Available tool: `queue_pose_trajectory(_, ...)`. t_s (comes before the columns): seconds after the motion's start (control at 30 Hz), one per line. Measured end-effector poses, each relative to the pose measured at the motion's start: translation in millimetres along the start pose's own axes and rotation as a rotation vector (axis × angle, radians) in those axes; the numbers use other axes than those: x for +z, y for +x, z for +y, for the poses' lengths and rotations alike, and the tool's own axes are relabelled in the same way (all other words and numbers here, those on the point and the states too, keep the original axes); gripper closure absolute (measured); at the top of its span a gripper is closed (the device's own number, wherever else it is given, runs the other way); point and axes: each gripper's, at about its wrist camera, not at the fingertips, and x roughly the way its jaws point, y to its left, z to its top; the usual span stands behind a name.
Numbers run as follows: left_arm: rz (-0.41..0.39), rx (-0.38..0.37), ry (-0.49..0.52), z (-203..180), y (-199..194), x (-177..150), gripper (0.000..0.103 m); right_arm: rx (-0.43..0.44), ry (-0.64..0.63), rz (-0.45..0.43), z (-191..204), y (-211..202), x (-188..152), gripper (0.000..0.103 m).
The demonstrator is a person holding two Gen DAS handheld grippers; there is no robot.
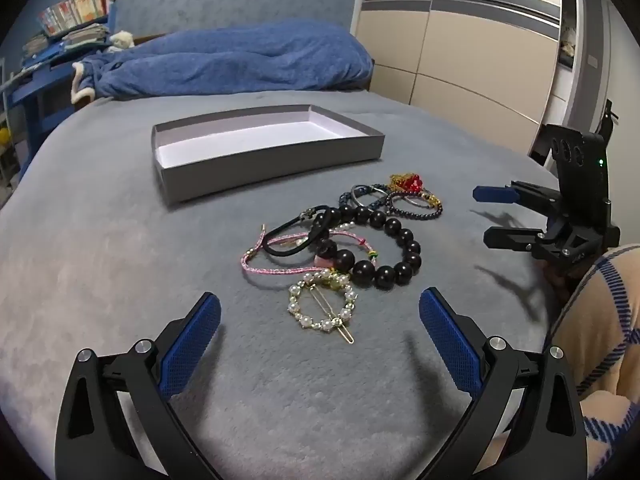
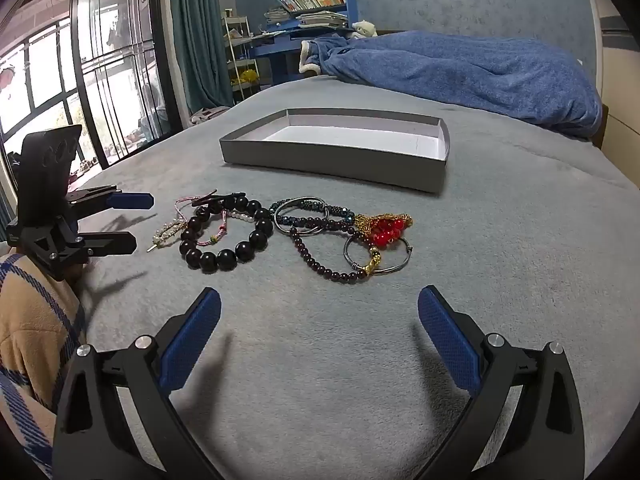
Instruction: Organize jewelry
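From the left wrist view, the left gripper (image 1: 320, 320) hovers low over the grey bed (image 1: 100, 260), its blue-padded fingers (image 1: 192, 344) spread wide and holding nothing, aimed at the jewelry lying just ahead. Nearest its tips lies a round pearl hair clip (image 1: 322, 306) with a gold pin; just beyond it a large black bead bracelet (image 1: 384, 244) overlaps a pink cord bracelet (image 1: 276, 260) and a black hair tie (image 1: 296, 236). Farther back sit thin metal hoops and small dark beads beside a red bead cluster (image 1: 412, 182) on gold chain. Behind the pile, apart from it, stands a shallow grey box (image 1: 264, 168) with a white inside, nothing in it. The right gripper (image 1: 486, 216) floats off to the right, fingers apart, above the bed. From the right wrist view, the right gripper (image 2: 320, 320) also hangs low with fingers (image 2: 448, 344) spread and empty, facing the same pile: the black bead bracelet (image 2: 240, 240) on the left, a dark garnet bead strand (image 2: 320, 256) in the middle, the red bead cluster (image 2: 386, 230) and a metal hoop (image 2: 376, 256) to the right. The grey box (image 2: 332, 160) lies beyond. The left gripper (image 2: 136, 222) shows at the left, fingers parted, near the pearl hair clip (image 2: 168, 232).
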Motion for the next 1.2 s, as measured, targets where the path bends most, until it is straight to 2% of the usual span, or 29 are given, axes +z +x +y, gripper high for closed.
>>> queue_pose_trajectory(0.47, -0.003, -0.001, -0.017, 3.5, -1.9, -9.4, 0.004, 0.004, -0.001, -0.001, -1.1, -0.5, 0.0, 0.005)
queue_pose_trajectory(1.2, 0.006, -0.003, -0.025, 4.7, 5.1, -1.2, 0.004, 0.004, 0.000, 0.006, 0.6, 4.3, -0.2, 0.005)
